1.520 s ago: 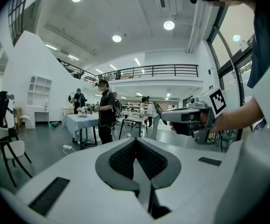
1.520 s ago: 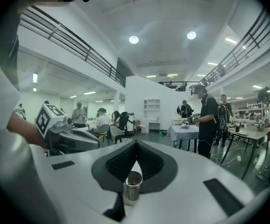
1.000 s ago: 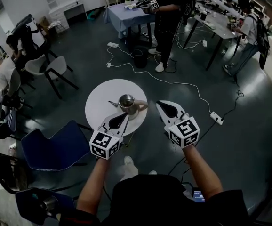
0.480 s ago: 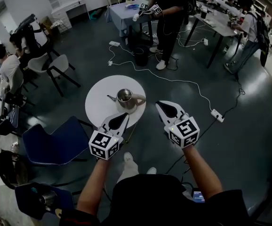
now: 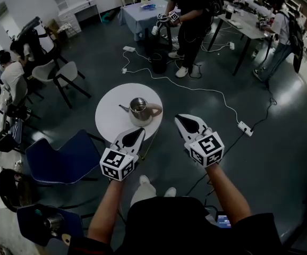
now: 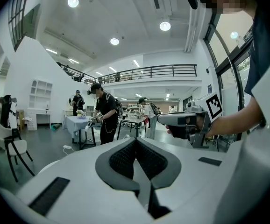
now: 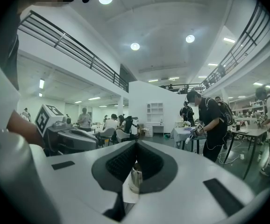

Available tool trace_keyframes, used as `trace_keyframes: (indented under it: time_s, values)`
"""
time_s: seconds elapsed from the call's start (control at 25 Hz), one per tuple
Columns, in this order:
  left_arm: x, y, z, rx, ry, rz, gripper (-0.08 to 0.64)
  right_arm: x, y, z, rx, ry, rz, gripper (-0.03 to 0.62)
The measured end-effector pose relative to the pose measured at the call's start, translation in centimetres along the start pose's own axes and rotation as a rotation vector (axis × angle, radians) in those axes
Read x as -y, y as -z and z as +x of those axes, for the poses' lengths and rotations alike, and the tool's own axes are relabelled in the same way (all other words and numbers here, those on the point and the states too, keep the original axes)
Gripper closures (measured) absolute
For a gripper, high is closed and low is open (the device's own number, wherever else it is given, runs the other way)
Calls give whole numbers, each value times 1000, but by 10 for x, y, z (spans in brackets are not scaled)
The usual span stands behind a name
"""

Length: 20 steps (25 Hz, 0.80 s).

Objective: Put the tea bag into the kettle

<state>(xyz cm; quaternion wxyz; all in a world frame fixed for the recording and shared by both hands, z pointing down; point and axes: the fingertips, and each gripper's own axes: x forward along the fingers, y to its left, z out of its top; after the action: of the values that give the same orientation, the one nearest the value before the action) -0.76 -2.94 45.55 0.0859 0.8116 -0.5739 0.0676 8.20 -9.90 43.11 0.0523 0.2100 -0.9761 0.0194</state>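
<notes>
A shiny metal kettle (image 5: 139, 109) with an open top stands on a small round white table (image 5: 108, 118) in the head view. My left gripper (image 5: 137, 133) hovers at the table's near edge, just short of the kettle, shut and empty; its jaws (image 6: 136, 141) meet with nothing between them. My right gripper (image 5: 181, 120) is held over the floor to the right of the table, pointing forward. In the right gripper view its jaws (image 7: 136, 144) are shut on what looks like the tea bag (image 7: 135, 178), a small pale packet with a shiny part.
A blue chair (image 5: 63, 161) stands left of the table. A white cable and power strip (image 5: 244, 127) lie on the dark floor to the right. A person (image 5: 190, 9) with grippers stands at a blue-covered table (image 5: 140, 12) beyond, near a black bin (image 5: 158, 64).
The table and kettle have drifted slightly up and left in the head view. Both grippers keep their pose and stay shut. The person at the back has shifted stance.
</notes>
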Motion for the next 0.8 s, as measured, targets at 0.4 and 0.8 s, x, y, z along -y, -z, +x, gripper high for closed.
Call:
trace_keyframes:
  time_s: [0.4, 0.8]
  values:
    - [1, -6, 1, 20, 7, -16, 543, -3, -4, -2, 0, -8, -13, 575]
    - [-6, 2, -12, 18, 3, -30, 543, -15, 3, 6, -8, -17, -5, 575]
